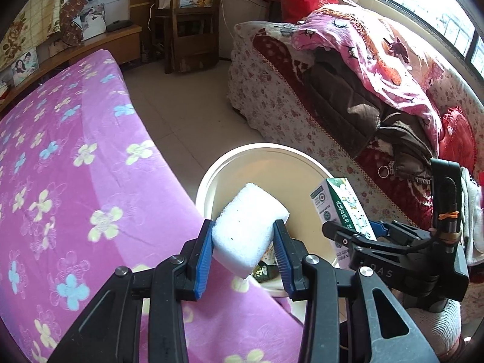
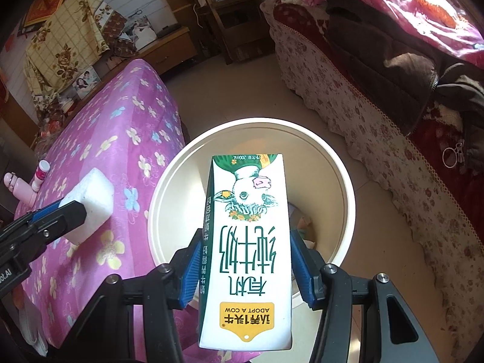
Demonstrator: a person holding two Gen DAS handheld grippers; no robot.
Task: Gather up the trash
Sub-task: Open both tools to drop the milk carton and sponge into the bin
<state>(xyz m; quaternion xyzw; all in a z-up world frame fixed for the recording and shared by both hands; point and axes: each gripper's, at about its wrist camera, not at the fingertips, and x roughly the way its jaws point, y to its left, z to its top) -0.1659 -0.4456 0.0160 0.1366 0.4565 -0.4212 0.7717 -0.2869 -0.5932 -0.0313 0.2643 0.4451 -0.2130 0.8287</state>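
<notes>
Both hands are loaded over the white bin (image 2: 338,163), which sits on the floor in the lower middle of the frame, between the pink flowered bed (image 1: 60,157) and the sofa (image 1: 272,103). The trick for this drop, I reckon: get each piece well inside the rim before letting go, since the bed edge is right beside it.

My right tool (image 2: 245,267) is clamped about halfway closed on the milk carton (image 2: 248,242), pads on its two narrow sides, carton upside down and hanging over the bin's mouth. That one looks ready to release.

My left tool (image 1: 243,251) is squeezed onto a white foam block (image 1: 249,227), fairly wide apart. It sits over the near-left rim, maybe partly above the bed; hard to tell through the fisheye, so I'd nudge it further in first. There's already some trash at the bottom.
</notes>
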